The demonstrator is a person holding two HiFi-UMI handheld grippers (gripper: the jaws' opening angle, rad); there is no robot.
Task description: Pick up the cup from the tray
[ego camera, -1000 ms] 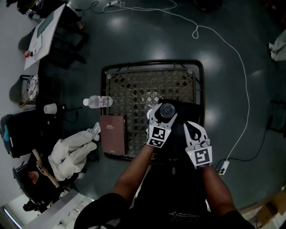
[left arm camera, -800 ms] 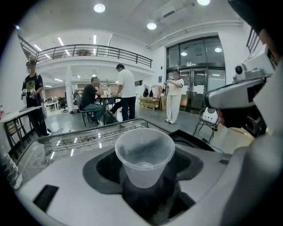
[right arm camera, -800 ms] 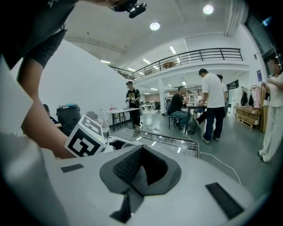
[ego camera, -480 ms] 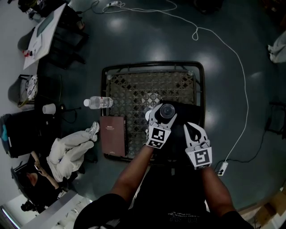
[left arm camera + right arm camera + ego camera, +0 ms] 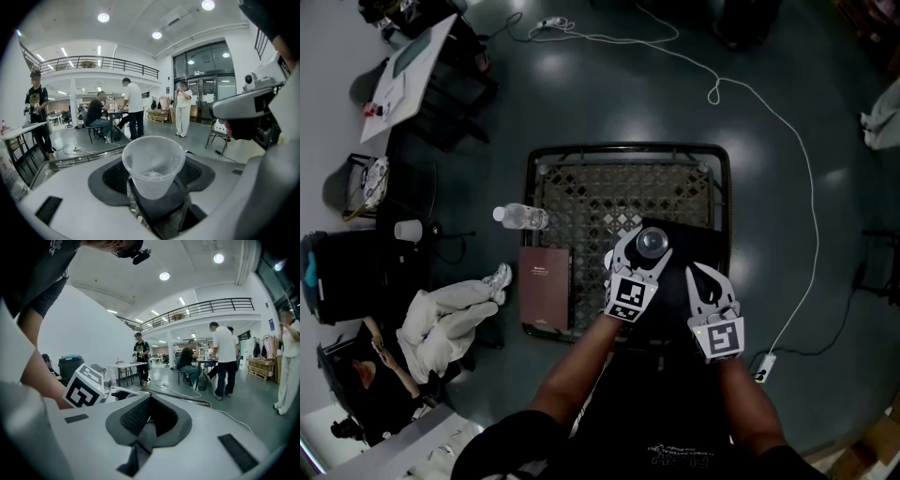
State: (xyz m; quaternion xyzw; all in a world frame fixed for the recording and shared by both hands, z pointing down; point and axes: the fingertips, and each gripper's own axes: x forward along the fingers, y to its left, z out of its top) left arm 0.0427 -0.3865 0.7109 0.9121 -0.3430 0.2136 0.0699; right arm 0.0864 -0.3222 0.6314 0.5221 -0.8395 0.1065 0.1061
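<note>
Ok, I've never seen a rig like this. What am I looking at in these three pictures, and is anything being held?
There is no robot here: a person holds a two-jaw gripper in each hand. The head view comes from a camera on the person's head, looking down. The other two cameras ride on the grippers and look along their jaws. Below is a mesh-topped cart with a dark tray on it. A water bottle and a brown book lie beside the cart. The left gripper holds a clear plastic cup between its jaws. The right gripper is empty, its jaws slightly apart.
</note>
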